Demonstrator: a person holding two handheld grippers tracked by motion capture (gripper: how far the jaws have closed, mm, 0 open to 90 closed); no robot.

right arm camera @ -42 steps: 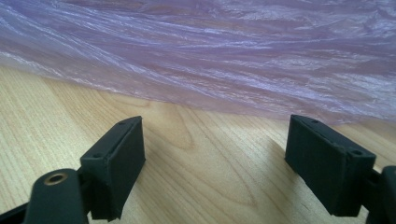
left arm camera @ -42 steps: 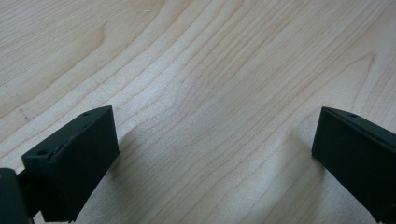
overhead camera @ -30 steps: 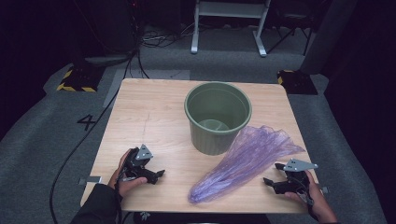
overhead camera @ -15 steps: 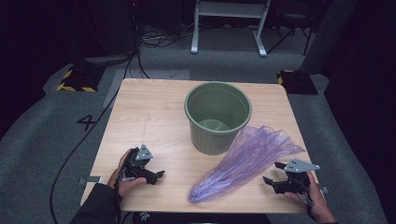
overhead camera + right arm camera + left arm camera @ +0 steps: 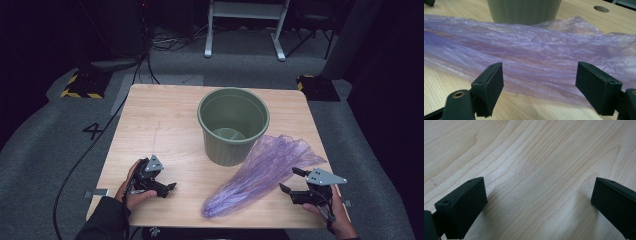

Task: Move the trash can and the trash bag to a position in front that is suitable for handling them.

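Though dim: bare table point(image 5: 165, 125) left.

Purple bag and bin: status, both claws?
Left claw open, over bare table. Right claw open, facing purple bag, not gripping. Bag lies flat beside green bin, touching it. Nothing in the way.

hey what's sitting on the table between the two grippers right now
In the high view, the narrow end of the purple plastic bag lies between the left gripper and the right gripper. Bare wooden table runs from the left gripper to the bag.
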